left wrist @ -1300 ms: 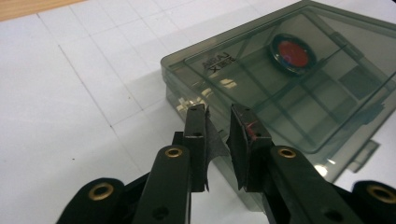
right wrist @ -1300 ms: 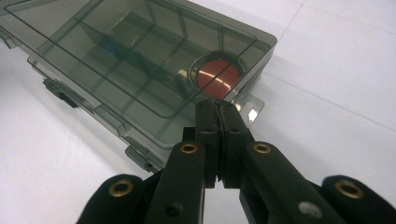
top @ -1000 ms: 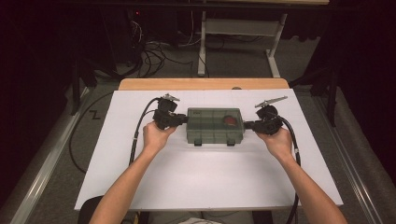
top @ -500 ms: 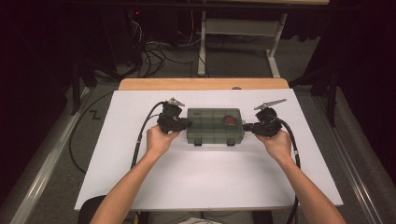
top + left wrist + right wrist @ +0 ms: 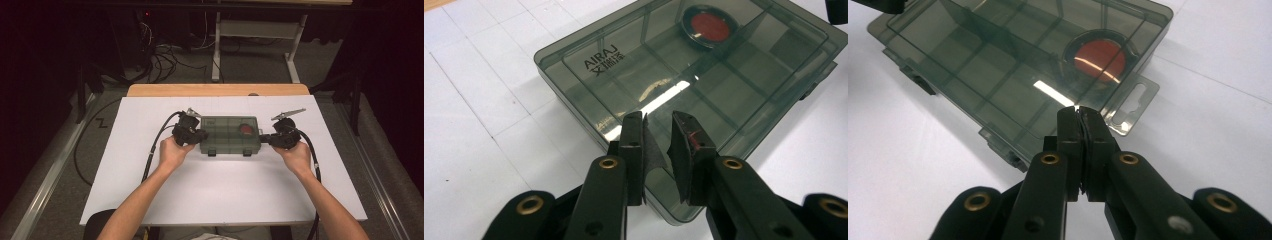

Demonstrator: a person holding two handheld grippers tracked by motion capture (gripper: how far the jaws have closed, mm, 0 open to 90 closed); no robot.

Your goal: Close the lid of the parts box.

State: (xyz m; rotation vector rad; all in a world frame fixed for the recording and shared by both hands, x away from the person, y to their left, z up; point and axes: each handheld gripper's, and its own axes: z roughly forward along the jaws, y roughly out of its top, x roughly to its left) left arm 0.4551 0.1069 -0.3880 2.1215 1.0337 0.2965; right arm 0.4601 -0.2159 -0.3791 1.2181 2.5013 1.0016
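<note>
Box [image 5: 230, 135] sits mid-table on the white sheet [image 5: 220, 190], lid shut, between both grippers. Smoked clear plastic w/ dividers; red disc [image 5: 245, 129] in a far-right cell.

Near: my forearms come in from the bottom edge. Left gripper [image 5: 659, 145] at box's left end, jaws a little apart, tips over the lid corner, gripping nothing. Right gripper [image 5: 1082, 135] at right end, jaws pressed together w/ nothing between, tips just by the hang tab [image 5: 1131, 107].

Handling, my guess: light, stiff shell, glossy so prob slippery; lid could flex or pop if squeezed hard. Best hold = short end walls or the tab; latches [image 5: 1000, 145] on the near long edge if opening.

Far: bare wood strip [image 5: 217, 90] beyond the sheet, then floor cables [image 5: 160, 60] and a desk frame [image 5: 250, 35]. Nothing on the sheet blocks the box; only the gripper cables trail back beside my arms.
</note>
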